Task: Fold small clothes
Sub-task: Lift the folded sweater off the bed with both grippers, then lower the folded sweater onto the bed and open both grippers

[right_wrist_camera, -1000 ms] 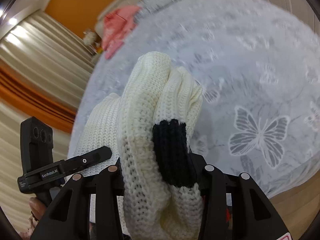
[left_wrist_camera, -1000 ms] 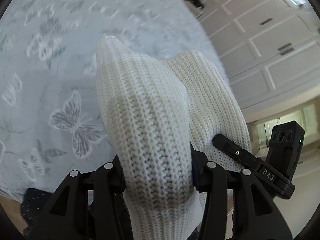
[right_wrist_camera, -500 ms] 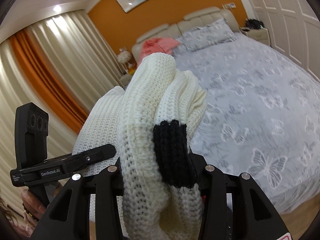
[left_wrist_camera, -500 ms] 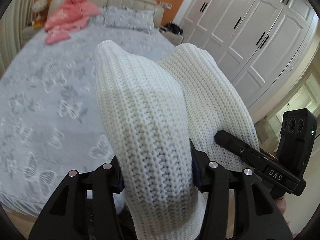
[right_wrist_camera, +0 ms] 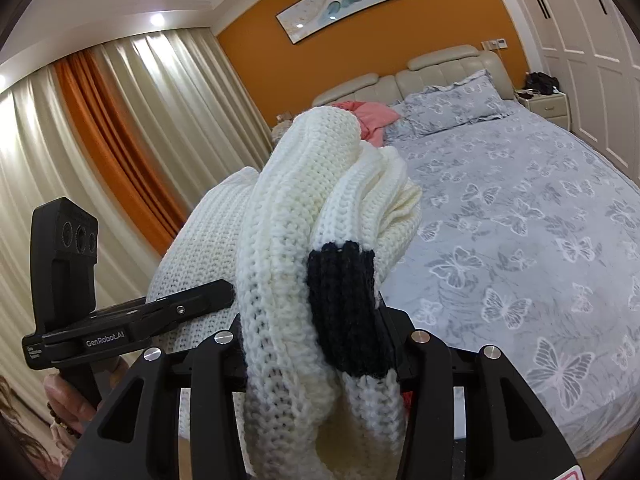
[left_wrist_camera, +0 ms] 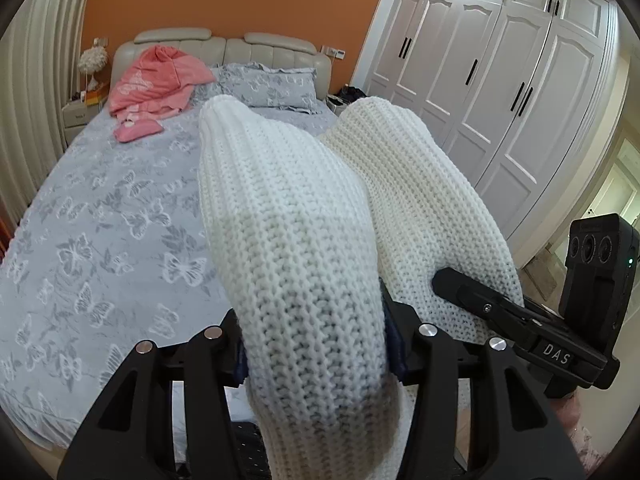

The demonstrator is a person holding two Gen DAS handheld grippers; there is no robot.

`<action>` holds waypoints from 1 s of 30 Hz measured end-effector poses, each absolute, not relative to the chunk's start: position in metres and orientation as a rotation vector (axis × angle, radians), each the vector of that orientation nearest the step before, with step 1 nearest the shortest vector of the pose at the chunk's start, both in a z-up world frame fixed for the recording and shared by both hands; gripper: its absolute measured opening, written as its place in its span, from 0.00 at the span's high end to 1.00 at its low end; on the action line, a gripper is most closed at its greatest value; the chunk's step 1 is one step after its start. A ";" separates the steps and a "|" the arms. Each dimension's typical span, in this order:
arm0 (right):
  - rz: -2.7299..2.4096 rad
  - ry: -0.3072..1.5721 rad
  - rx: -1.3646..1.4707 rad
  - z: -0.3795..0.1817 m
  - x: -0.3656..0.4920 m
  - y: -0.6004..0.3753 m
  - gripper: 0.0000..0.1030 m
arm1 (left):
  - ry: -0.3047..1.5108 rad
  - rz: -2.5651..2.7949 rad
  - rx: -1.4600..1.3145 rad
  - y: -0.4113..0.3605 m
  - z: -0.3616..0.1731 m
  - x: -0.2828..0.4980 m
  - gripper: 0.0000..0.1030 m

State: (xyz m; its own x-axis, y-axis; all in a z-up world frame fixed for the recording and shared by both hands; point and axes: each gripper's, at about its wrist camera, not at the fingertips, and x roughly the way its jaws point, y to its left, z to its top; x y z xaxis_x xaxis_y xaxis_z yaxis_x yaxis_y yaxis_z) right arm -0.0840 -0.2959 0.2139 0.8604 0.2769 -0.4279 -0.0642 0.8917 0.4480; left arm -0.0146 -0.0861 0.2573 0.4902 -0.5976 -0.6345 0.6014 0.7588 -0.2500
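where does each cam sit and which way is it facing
Left wrist: sits on the left gripper, facing the headboard and wardrobe; its fingers clamp the white knit sweater; the right gripper shows.
Right wrist: sits on the right gripper, facing headboard and curtains; the person's left hand shows.
Shared: sweater, butterfly bedspread, pink garment.

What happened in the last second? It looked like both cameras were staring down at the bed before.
Both grippers swung upward with the white knit sweater: the views rose from the butterfly bedspread to the headboard, orange wall and wardrobe. Nothing was let go. The left gripper and right gripper stay clamped on the same bunched folds.
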 end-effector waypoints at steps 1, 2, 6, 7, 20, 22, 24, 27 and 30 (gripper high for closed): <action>0.187 0.503 0.436 0.215 -0.083 -0.293 0.58 | 0.761 -0.725 0.009 -0.083 0.260 -0.013 0.52; 0.193 0.499 0.433 0.217 -0.080 -0.290 0.58 | 0.755 -0.722 0.010 -0.080 0.262 -0.013 0.52; 0.215 0.484 0.422 0.224 -0.072 -0.280 0.58 | 0.724 -0.709 0.013 -0.067 0.269 -0.007 0.52; 0.222 0.479 0.424 0.226 -0.069 -0.278 0.58 | 0.718 -0.706 0.011 -0.065 0.271 -0.007 0.52; 0.292 0.499 0.470 0.220 -0.017 -0.252 0.58 | 0.695 -0.641 -0.002 -0.031 0.274 0.032 0.51; 0.295 0.509 0.474 0.216 -0.009 -0.248 0.58 | 0.708 -0.630 -0.006 -0.027 0.268 0.040 0.51; 0.296 0.523 0.475 0.210 0.003 -0.243 0.58 | 0.719 -0.619 -0.013 -0.023 0.262 0.049 0.51; 0.298 0.545 0.478 0.201 0.020 -0.237 0.58 | 0.735 -0.604 -0.028 -0.017 0.251 0.063 0.51; 0.295 0.579 0.488 0.180 0.037 -0.233 0.55 | 0.763 -0.584 -0.044 -0.011 0.230 0.080 0.49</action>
State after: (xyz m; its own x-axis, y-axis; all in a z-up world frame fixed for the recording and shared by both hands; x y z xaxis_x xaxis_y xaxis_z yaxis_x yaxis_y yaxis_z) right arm 0.0370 -0.2332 0.1797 0.8005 0.3970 -0.4490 -0.1300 0.8463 0.5166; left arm 0.0799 -0.0108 0.2302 0.5729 -0.5135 -0.6388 0.4827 0.8413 -0.2434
